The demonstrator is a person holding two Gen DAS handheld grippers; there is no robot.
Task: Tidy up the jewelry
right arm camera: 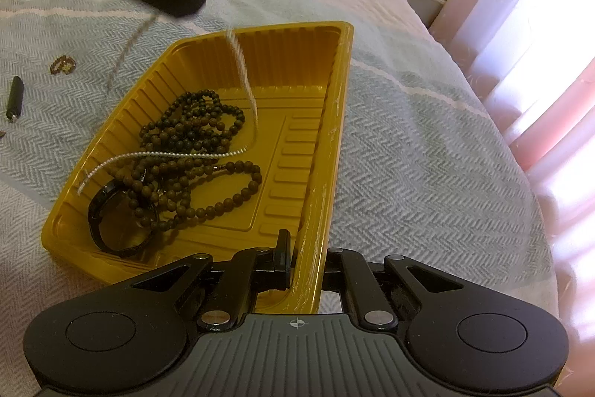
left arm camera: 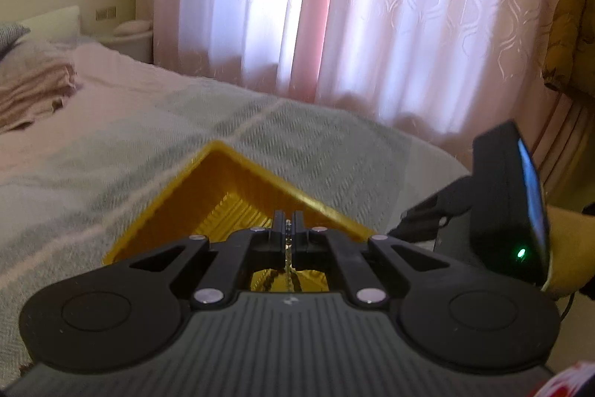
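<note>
A yellow plastic tray (right arm camera: pixel 327 121) lies on the bed. In it are a dark bead necklace (right arm camera: pixel 193 136) and a black bangle (right arm camera: pixel 111 229). A silver chain (right arm camera: pixel 167 155) lies partly in the tray, its other end rising blurred toward my left gripper (right arm camera: pixel 178 2) above. In the left wrist view my left gripper (left arm camera: pixel 287 229) is shut on the chain (left arm camera: pixel 287 255), over the tray (left arm camera: pixel 178 196). My right gripper (right arm camera: pixel 303 259) is shut on the tray's near right rim.
A small gold trinket (right arm camera: pixel 63 65) and a black cylinder (right arm camera: pixel 15 97) lie on the grey-green herringbone blanket (right arm camera: pixel 427 173) left of the tray. Folded pink bedding (left arm camera: pixel 33 88) is at the head of the bed. Pink curtains (left arm camera: pixel 372 6) hang beyond the bed.
</note>
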